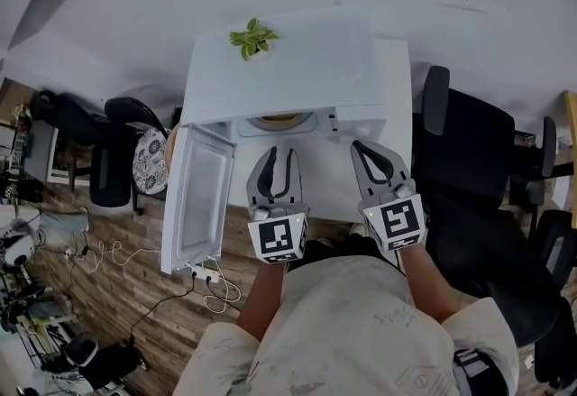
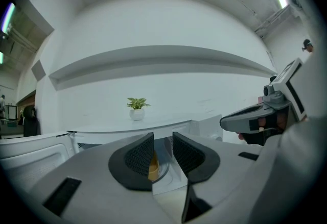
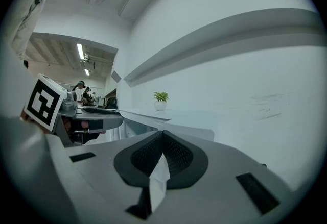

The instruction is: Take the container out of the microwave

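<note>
The white microwave (image 1: pixel 297 69) stands on a white table with its door (image 1: pixel 198 196) swung open to the left. Inside lies a tan container (image 1: pixel 279 121), mostly hidden under the microwave's top edge. My left gripper (image 1: pixel 279 152) hovers just before the opening, its jaws open with nothing between them. In the left gripper view the container (image 2: pixel 153 168) shows as a yellow sliver through the gap of the left gripper (image 2: pixel 162 150). My right gripper (image 1: pixel 359 147) is to the right, in front of the control panel, its tips touching and holding nothing. The right gripper view shows the right gripper (image 3: pixel 162 141) shut.
A small potted plant (image 1: pixel 253 38) sits on top of the microwave. Black office chairs (image 1: pixel 469 151) stand at the right and another chair (image 1: pixel 117 142) at the left. A power strip with cables (image 1: pixel 206 277) lies on the wooden floor below the door.
</note>
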`<control>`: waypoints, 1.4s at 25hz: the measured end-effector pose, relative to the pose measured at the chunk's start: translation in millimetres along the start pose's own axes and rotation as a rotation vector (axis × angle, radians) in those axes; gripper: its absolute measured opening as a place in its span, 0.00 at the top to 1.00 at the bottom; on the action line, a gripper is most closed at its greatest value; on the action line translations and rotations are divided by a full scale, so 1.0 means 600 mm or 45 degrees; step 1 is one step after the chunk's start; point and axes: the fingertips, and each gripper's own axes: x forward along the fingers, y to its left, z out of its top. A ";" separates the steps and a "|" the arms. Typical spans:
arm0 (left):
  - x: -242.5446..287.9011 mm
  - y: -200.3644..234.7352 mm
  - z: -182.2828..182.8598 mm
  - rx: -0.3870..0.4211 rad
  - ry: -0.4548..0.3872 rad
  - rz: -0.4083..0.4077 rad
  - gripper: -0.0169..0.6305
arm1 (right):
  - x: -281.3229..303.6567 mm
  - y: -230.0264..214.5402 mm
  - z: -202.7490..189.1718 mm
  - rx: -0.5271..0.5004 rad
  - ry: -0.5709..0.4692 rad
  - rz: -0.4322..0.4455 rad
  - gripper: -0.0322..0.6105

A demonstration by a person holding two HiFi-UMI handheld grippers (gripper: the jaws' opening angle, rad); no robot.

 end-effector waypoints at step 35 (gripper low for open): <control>0.030 0.115 -0.023 -0.048 -0.056 -0.247 0.79 | 0.072 0.117 0.016 -0.028 0.054 -0.208 0.93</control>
